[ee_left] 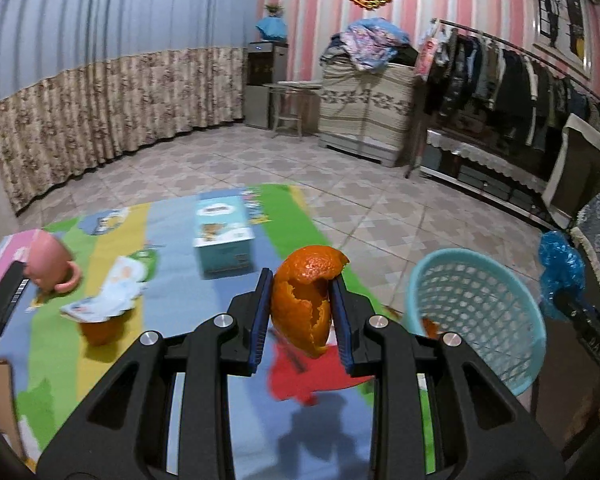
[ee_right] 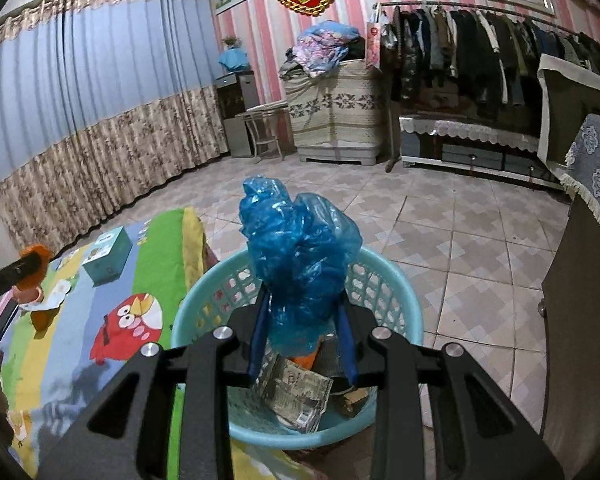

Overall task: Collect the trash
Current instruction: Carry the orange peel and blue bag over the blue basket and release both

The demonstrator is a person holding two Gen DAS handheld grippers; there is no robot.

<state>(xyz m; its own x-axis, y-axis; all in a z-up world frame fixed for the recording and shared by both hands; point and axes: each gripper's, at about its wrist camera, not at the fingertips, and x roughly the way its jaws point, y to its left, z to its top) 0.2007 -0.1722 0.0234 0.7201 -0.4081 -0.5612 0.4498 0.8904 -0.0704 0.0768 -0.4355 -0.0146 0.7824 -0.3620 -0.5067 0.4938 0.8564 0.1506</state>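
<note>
Left wrist: left gripper (ee_left: 302,308) clamped on an orange peel (ee_left: 305,304), held above the play mat (ee_left: 112,360) short of the turquoise basket (ee_left: 512,364); crumpled wrapper (ee_left: 108,296) and another peel piece (ee_left: 100,330) left to collect. Right wrist: right gripper (ee_right: 305,332) pinching a blue plastic bag (ee_right: 300,252) over the basket (ee_right: 400,300), paper scrap (ee_right: 300,396) already inside — roughly midway, judging by this.

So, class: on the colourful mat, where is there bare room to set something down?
Free: the stripes between the tissue box and the left tongs, and the near blue band beyond the red bird print. Crowded: the left side, around the pink cup, wrapper and orange.
</note>
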